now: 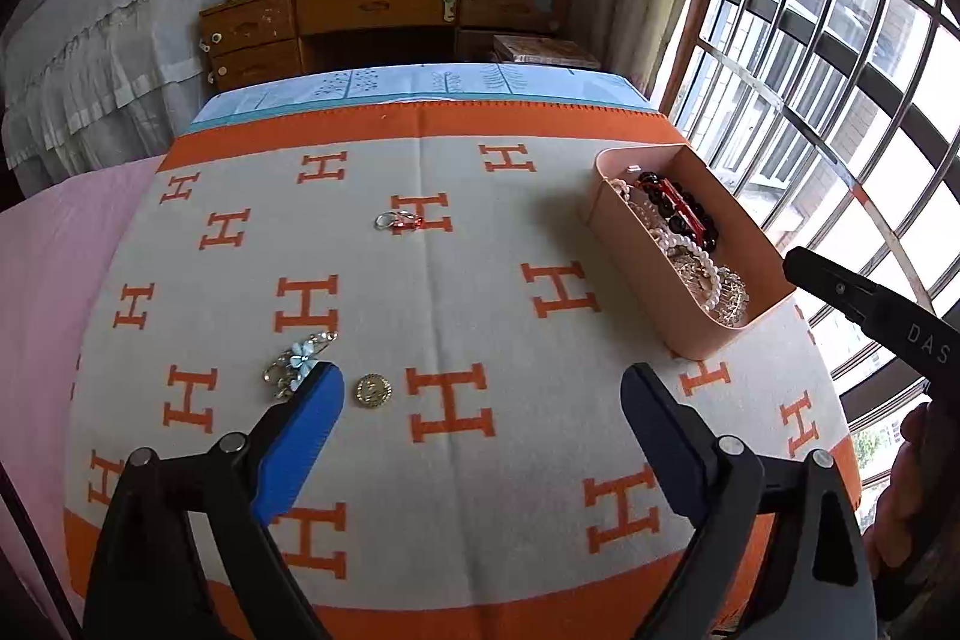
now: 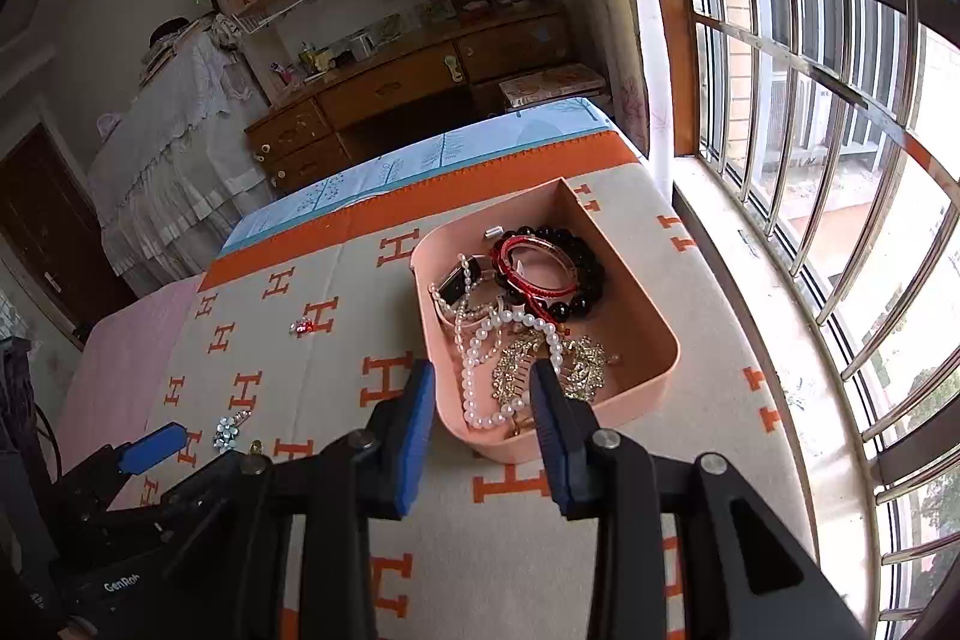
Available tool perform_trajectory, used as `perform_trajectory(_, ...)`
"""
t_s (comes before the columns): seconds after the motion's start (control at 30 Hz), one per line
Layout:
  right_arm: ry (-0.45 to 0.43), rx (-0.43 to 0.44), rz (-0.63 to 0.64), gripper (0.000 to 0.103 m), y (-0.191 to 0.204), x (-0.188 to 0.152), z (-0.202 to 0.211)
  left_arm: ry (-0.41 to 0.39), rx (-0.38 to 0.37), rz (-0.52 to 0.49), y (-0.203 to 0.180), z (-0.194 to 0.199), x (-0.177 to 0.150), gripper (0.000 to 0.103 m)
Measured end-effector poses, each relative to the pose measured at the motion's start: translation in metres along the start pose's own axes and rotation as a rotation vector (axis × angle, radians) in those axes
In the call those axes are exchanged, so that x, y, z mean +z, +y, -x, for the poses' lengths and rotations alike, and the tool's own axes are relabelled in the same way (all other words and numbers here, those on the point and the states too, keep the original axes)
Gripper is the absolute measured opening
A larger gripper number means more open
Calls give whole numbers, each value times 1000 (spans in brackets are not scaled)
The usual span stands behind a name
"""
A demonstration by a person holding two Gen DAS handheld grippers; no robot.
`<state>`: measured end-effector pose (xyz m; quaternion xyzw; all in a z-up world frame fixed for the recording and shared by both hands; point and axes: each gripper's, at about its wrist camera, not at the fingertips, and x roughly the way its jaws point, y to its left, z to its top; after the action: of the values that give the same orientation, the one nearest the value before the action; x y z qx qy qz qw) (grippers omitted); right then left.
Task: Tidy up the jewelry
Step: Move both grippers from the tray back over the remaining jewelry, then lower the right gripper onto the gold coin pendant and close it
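The pink tray [image 2: 654, 334] sits on the orange-and-cream blanket [image 1: 480, 292] near the window side, and it already holds a pearl bracelet [image 2: 480, 370], a gold sparkly piece [image 2: 522, 358], a red bangle [image 2: 537, 262], a black bead bracelet [image 2: 585, 274] and a small watch [image 2: 453, 289]. Three pieces lie loose on the blanket, well apart from the tray: a round gold brooch [image 1: 373, 390], a blue flower pin [image 1: 298, 359] just beside it, and a little silver and red ring [image 1: 401, 220] farther away toward the desk. The gold brooch looks small, hard, light and flat, so it may slip; pinching it across its edges seems best, pressing a bit into the soft blanket. The flower pin looks thin and easy to bend, so a soft pinch on its middle seems safer. The left gripper [image 1: 483, 403] hangs with its jaws wide and nothing between them, its left blue finger [image 1: 318, 400] just beside the brooch and over the edge of the pin. The right gripper [image 2: 483, 400] hangs at the near rim of the tray, its jaws partly apart and holding nothing. Nothing stands between the loose pieces and the tray, but the tray is crowded and its chains could tangle.
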<state>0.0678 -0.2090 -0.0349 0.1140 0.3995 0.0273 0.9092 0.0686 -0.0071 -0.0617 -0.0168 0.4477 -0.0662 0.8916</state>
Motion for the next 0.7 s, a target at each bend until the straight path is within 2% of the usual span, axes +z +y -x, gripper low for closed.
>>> perform_trajectory(0.03, -9, -3, 14, 47, 5, -1, 3, -3, 11, 5, 5, 4, -2, 97)
perform_trajectory(0.1, -26, 4, 41, 52, 14, -4, 9, -3, 40, 17, 17, 12, -6, 98)
perform_trajectory(0.3, -89, 49, 133, 52, 48, -7, 25, -11, 153, 58, 57, 38, -16, 98)
perform_trajectory(0.47, -131, 73, 258, 52, 84, -12, 35, -23, 124, 109, 90, 53, -23, 98)
perform_trajectory(0.53, -133, 81, 296, 52, 97, -12, 34, -31, 139, 118, 98, 55, -26, 98)
perform_trajectory(0.7, -48, 153, 382, 52, 126, -20, 15, -14, 143, 118, 110, 46, -33, 98)
